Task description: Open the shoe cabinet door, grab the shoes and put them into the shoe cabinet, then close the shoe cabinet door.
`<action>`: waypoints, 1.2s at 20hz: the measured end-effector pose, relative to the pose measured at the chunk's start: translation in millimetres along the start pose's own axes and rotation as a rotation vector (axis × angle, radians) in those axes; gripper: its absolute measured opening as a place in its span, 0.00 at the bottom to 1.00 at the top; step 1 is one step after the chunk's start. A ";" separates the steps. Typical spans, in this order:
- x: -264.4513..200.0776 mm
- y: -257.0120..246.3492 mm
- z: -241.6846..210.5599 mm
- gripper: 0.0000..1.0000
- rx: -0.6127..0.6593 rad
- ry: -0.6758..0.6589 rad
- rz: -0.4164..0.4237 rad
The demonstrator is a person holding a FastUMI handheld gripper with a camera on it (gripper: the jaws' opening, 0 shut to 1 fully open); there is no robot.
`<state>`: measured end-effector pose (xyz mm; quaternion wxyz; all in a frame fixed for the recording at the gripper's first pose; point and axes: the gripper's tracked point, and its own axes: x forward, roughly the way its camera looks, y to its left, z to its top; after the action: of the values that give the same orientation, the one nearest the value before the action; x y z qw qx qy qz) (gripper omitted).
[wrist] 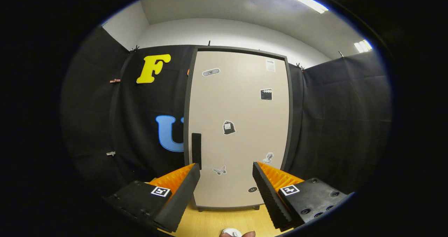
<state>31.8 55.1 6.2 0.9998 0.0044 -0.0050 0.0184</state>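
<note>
The shoe cabinet (241, 125) stands upright beyond my fingers, a tall beige box with a dark frame. Its door is closed and carries several small stickers. A dark vertical handle (196, 150) sits on the door's left side, just above my left fingertip (193, 175). My gripper (225, 170) is open, with nothing between its fingers, and the lower part of the door shows through the gap. A small white rounded thing (231, 232), only partly in view, lies on the floor below the fingers; I cannot tell whether it is a shoe.
The cabinet rests on a light wooden floor (217, 221). Black cloth walls close in behind it and on both sides. White room walls and ceiling lights show above the cloth.
</note>
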 end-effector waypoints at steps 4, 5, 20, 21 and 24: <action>36.1 32.8 -8.4 0.97 0.024 0.018 0.032; 46.9 40.9 -12.8 0.97 0.029 0.026 0.041; 192.3 80.1 -83.6 0.65 0.038 0.098 0.011; 194.0 81.6 -83.4 0.50 0.050 0.096 0.008; 194.1 79.4 -84.4 0.39 0.054 0.089 0.009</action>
<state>223.7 142.3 -75.5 0.9985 0.0308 0.0398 0.0233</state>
